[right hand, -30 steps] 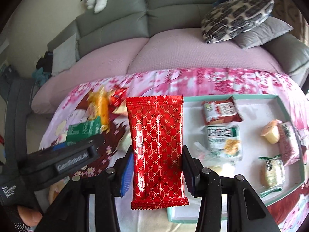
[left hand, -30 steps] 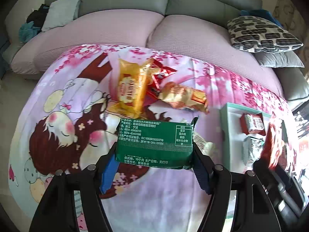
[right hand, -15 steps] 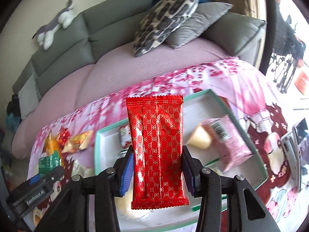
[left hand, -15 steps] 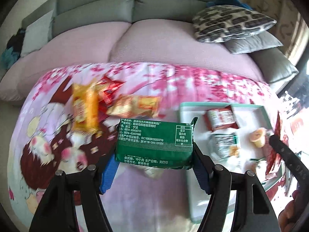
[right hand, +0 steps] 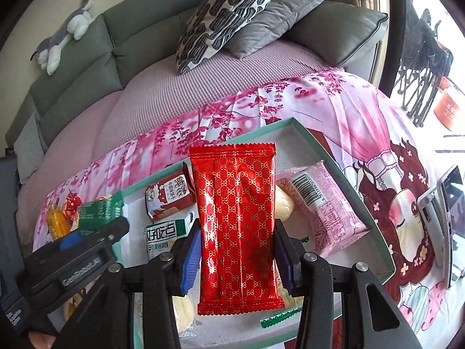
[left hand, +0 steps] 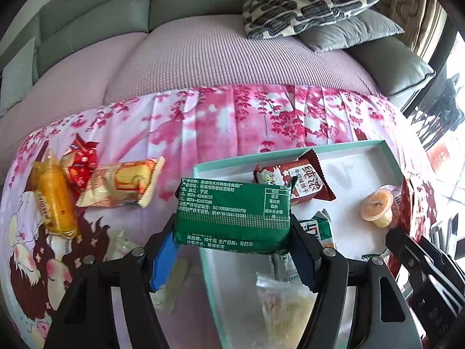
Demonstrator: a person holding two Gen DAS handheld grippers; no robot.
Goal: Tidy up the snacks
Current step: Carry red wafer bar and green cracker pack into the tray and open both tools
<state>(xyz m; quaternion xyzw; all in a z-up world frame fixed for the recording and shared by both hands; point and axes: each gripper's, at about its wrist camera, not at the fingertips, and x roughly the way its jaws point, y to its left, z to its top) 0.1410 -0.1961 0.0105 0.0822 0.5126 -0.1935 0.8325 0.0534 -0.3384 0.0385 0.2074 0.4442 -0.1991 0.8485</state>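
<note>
My left gripper (left hand: 232,257) is shut on a green snack packet (left hand: 232,215) and holds it above the left rim of the teal tray (left hand: 221,165). My right gripper (right hand: 237,257) is shut on a red gold-patterned packet (right hand: 237,226), held upright over the tray (right hand: 348,180). In the tray lie a brown biscuit packet (left hand: 299,180), a green-and-white packet (right hand: 162,237), a jelly cup (left hand: 376,208) and a pink packet (right hand: 322,203). The left gripper also shows in the right wrist view (right hand: 75,256).
Loose snacks lie on the pink cartoon cloth (left hand: 232,116) left of the tray: an orange packet (left hand: 53,197), a small red packet (left hand: 81,164) and a cake packet (left hand: 125,181). A sofa with a patterned cushion (left hand: 308,3) stands behind. A phone (right hand: 447,215) lies at the right.
Both grippers have moved right with their packets. The left one now hangs at the tray's left rim; the right one sits lower and closer over the tray.
</note>
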